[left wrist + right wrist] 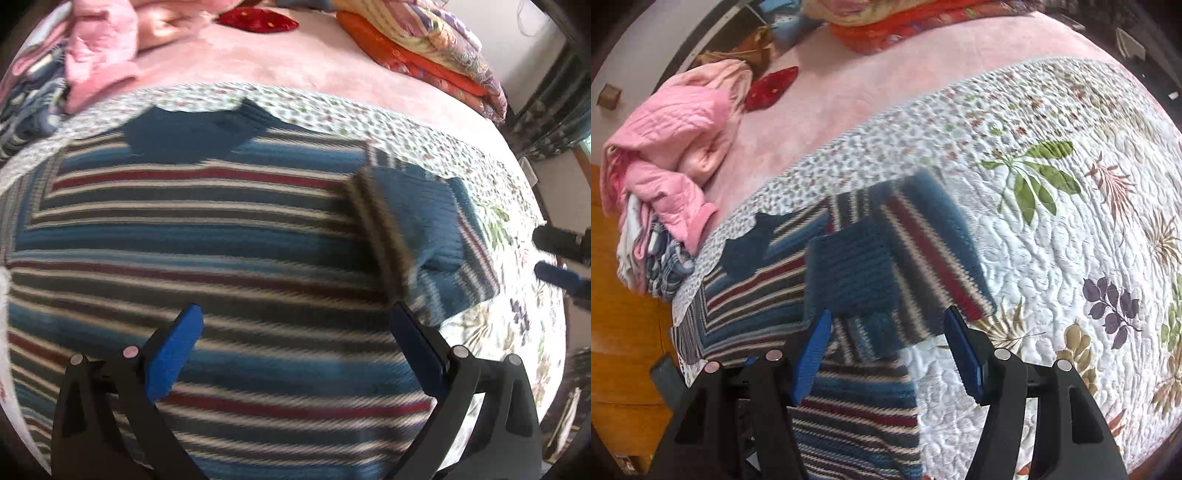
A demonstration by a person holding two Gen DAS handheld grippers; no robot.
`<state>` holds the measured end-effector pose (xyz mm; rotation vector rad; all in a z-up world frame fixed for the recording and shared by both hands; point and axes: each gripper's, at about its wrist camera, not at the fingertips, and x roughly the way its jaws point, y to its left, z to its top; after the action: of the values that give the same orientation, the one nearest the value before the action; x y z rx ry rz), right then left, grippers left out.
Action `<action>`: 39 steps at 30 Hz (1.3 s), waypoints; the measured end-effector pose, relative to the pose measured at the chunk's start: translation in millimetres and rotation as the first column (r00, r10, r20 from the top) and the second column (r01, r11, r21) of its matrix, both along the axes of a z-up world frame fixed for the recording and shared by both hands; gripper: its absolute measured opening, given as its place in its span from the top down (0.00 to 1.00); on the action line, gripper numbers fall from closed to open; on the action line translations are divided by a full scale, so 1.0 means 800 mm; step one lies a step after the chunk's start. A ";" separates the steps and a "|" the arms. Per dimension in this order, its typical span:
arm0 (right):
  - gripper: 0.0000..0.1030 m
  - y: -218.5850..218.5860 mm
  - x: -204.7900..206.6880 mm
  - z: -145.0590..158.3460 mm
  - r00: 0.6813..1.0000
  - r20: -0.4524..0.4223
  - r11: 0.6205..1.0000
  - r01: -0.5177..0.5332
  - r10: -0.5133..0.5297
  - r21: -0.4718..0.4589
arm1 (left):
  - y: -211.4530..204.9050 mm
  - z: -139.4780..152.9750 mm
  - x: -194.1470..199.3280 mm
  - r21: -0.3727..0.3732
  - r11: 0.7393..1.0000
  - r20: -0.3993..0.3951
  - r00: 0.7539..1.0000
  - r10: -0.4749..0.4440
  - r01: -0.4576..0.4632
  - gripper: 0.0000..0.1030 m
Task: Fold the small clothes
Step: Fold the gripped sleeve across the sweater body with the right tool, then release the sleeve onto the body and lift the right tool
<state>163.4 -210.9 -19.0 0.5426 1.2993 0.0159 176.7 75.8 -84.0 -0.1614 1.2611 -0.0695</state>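
No writing is legible. The blue knitted sweater with red and white stripes (pixel 207 236) lies flat on the white floral quilted bedspread (pixel 1052 236), one sleeve folded across it. Beyond the sweater sits a pink quilted jacket (pixel 672 147). The left gripper (pixel 295 332) and right gripper (pixel 886 339) hover above the sweater, jaws wide and empty.

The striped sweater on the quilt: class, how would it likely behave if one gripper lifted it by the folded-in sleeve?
The striped sweater looks like thick knit, so it would probably sag and drape rather than hold shape. The sleeve lies loosely folded over the body, so lifting there likely undoes the fold. Against the textured quilt, it would probably drag and bunch rather than slide.
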 end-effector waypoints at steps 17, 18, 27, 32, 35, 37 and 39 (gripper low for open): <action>0.38 -0.042 0.019 -0.033 0.994 -0.044 0.995 0.097 -0.096 0.020 | -0.036 -0.022 0.040 -0.130 0.991 0.001 1.000 -0.032 0.031 0.89; 0.38 -0.043 0.020 -0.033 0.994 -0.046 0.995 0.099 -0.098 0.012 | -0.030 -0.015 0.039 -0.135 0.990 0.015 1.000 -0.023 0.025 0.89; 0.38 -0.020 0.027 -0.054 0.997 -0.053 0.998 0.052 -0.049 0.048 | 0.064 0.040 0.034 -0.109 0.992 0.131 0.989 0.070 -0.056 0.89; 0.38 0.014 0.033 -0.074 0.998 -0.054 0.996 -0.018 0.023 0.089 | 0.112 0.048 0.033 -0.095 0.990 0.146 0.982 0.118 -0.105 0.89; 0.39 0.046 0.035 -0.083 0.993 -0.061 0.995 -0.097 0.098 0.024 | 0.147 0.049 0.027 -0.091 0.987 0.151 0.978 0.144 -0.131 0.89; 0.39 0.068 0.035 -0.092 0.986 -0.082 0.988 -0.150 0.146 -0.046 | 0.162 0.042 0.029 -0.097 0.985 0.138 0.978 0.156 -0.143 0.89; 0.39 0.083 0.034 -0.102 0.979 -0.112 0.977 -0.184 0.172 -0.105 | 0.173 0.032 0.032 -0.101 0.983 0.117 0.979 0.167 -0.156 0.88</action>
<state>191.0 -144.5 -101.0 0.3305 1.4366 0.0619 202.4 214.0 -58.4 -0.3337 1.1159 0.0031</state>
